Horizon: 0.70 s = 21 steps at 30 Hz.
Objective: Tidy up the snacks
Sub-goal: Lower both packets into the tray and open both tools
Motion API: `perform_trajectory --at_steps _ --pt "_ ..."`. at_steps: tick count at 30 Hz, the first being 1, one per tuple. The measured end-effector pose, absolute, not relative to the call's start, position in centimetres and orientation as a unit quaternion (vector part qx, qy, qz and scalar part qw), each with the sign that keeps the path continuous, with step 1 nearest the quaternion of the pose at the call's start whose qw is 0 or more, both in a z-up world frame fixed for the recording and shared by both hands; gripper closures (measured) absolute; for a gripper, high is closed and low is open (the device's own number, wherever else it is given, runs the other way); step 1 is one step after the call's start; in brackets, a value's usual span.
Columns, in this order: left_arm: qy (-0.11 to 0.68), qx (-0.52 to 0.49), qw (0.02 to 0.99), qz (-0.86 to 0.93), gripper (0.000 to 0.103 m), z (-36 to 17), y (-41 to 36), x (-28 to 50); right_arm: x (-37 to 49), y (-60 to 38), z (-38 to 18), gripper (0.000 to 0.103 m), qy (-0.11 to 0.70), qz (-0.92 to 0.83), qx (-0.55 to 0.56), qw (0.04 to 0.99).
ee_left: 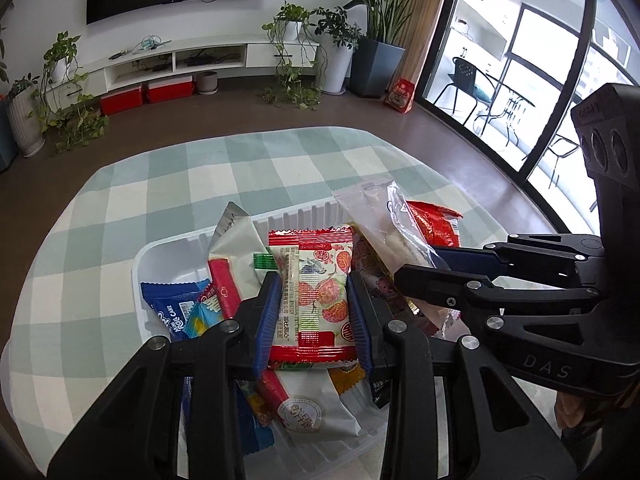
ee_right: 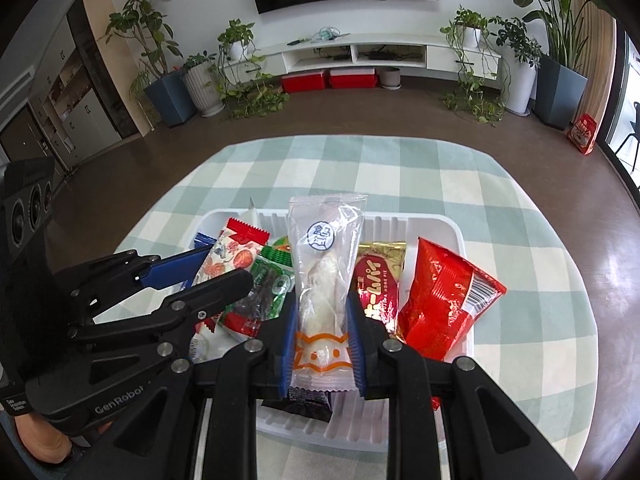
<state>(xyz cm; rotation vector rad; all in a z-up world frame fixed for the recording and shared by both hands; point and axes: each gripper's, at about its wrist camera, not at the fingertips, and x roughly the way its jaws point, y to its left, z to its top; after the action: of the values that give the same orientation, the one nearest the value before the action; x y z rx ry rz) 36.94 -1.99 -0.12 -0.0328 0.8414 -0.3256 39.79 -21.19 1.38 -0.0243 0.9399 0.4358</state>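
Nearest the lens in the left wrist view, the left gripper [ee_left: 314, 304] is clamped on a red-edged snack packet printed with fruit [ee_left: 316, 292], its blue pads pressing both long sides at the centre of the frame. Under it a white plastic tray [ee_left: 168, 252] holds more packets, among them a blue roll-cake wrapper [ee_left: 172, 312] at the left. The tray sits on a green-and-white checked cloth [ee_left: 160, 184]. In the right wrist view, the right gripper [ee_right: 322, 332] is closed on a clear packet with a pale roll inside [ee_right: 324, 280], held upright at centre frame over the same tray. A red foil bag [ee_right: 444, 296] leans at the tray's right side.
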Motion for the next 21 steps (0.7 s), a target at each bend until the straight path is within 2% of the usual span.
perform_trajectory --at_steps 7,21 --pt "0.417 -0.008 0.899 -0.137 0.070 -2.1 -1.9 38.2 40.7 -20.6 -0.6 0.078 0.464 0.202 -0.026 0.862" --pt "0.413 -0.011 0.902 -0.127 0.070 -2.7 -1.6 38.5 41.3 -20.1 -1.6 0.078 0.463 0.203 -0.040 0.862"
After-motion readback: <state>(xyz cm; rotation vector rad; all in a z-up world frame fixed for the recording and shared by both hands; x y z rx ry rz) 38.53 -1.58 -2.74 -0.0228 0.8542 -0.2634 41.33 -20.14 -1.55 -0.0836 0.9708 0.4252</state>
